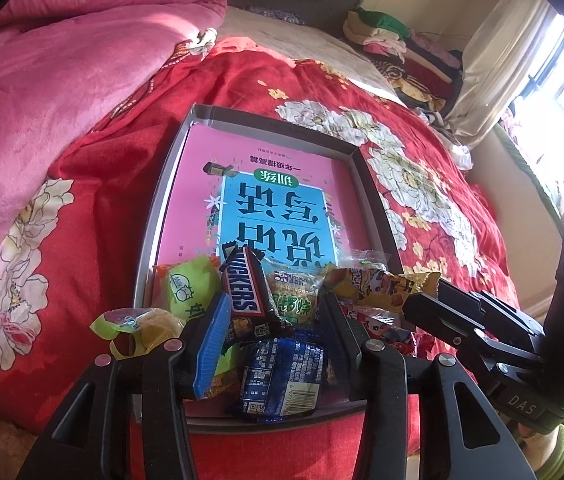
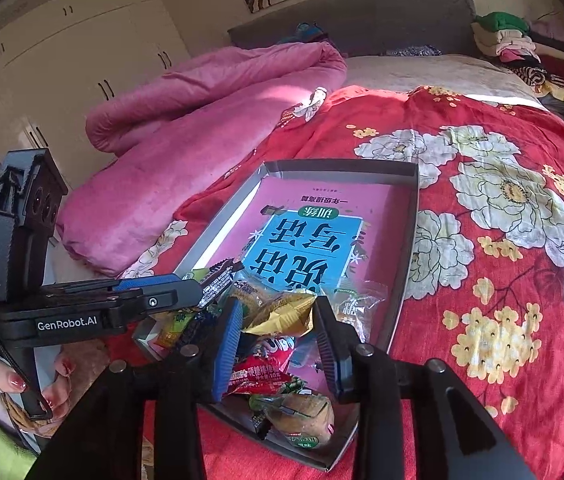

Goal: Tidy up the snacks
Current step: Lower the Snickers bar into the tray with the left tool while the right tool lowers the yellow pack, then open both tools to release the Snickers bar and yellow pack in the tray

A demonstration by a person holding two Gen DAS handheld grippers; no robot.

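A grey cardboard box lies on the red floral bedspread with a pink book in it and a pile of snacks at its near end. My left gripper hangs over the pile, jaws open around a Snickers bar; whether they press it is unclear. A blue packet lies below. My right gripper is open over the same pile, its fingers either side of a yellow snack packet, above a red packet and a bread packet.
A pink blanket is heaped at the left of the bed. Folded clothes are stacked by the headboard. A window is at the right. A wrapped jelly cup sits outside the box's left wall. Wardrobes stand left.
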